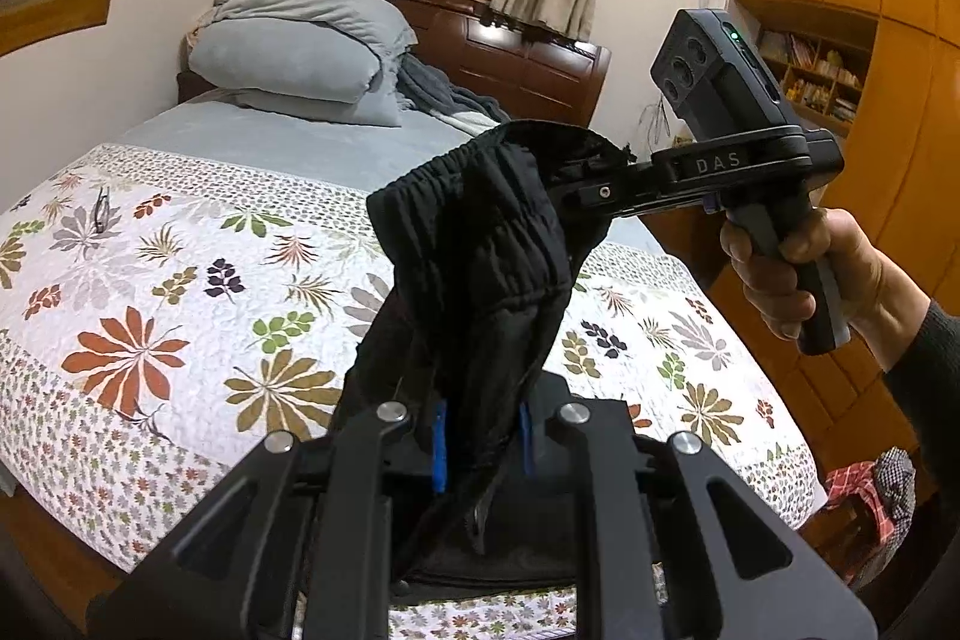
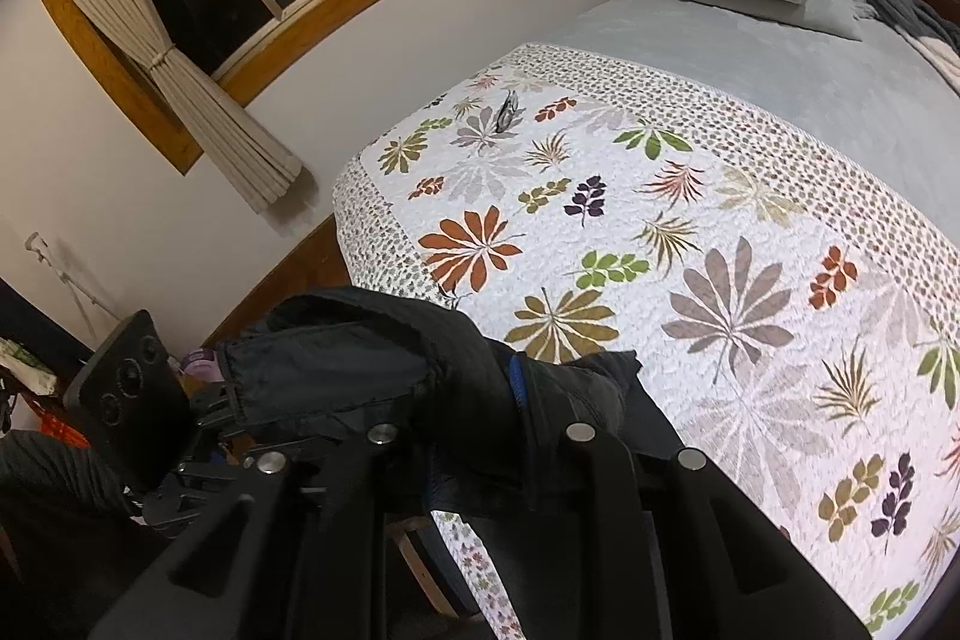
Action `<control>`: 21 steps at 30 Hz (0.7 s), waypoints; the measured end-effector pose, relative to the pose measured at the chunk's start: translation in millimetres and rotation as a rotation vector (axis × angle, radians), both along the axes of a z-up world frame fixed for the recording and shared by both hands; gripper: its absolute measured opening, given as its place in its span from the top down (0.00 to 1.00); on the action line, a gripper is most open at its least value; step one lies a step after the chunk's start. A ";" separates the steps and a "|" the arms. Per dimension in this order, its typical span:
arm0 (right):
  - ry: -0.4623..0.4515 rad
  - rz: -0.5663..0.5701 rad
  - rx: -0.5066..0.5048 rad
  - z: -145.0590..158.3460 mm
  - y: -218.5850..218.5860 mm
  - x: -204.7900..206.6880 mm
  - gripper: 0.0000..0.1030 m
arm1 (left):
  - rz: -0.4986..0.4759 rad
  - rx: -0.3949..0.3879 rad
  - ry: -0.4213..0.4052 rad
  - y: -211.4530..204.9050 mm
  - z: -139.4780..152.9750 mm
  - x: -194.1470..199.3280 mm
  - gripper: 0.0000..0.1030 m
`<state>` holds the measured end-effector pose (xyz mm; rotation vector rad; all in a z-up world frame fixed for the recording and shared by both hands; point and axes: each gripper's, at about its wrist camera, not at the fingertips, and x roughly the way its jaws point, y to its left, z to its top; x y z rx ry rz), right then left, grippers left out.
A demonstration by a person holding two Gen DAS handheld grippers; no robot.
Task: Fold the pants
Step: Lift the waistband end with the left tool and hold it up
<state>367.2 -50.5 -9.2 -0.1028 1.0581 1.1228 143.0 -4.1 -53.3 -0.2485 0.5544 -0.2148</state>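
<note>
Black pants [image 1: 480, 256] with an elastic waistband hang in the air above the floral quilt [image 1: 156, 292], stretched between both grippers. In the left wrist view my left gripper [image 1: 483, 442] is shut on one part of the waistband, with the cloth pinched between its blue pads [image 1: 441, 445]. Up to the right, my right gripper [image 1: 570, 178], held by a hand [image 1: 780, 274], is shut on the other end of the waistband. In the right wrist view the pants [image 2: 372, 370] drape over my right gripper [image 2: 474, 436], and my left gripper [image 2: 225, 400] clamps their far edge at the left.
The bed's grey pillows [image 1: 300, 46] lie at the headboard. A pair of glasses [image 2: 507, 112] rests on the quilt's [image 2: 720, 280] far side. A wooden cupboard with bookshelves [image 1: 810, 70] stands right of the bed, and chequered cloths [image 1: 870, 502] lie low beside it.
</note>
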 end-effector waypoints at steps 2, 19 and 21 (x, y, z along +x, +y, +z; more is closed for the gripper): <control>0.002 -0.001 -0.001 -4.5 -8.1 1.0 0.80 | -0.006 0.008 0.002 -5.9 -2.5 1.0 0.86; -0.115 0.087 -0.002 -43.2 -65.1 2.4 0.80 | -0.091 0.082 0.028 -73.1 -36.4 13.0 0.86; -0.141 0.102 -0.004 -46.9 -71.9 0.3 0.80 | -0.104 0.088 0.037 -80.2 -40.7 14.1 0.86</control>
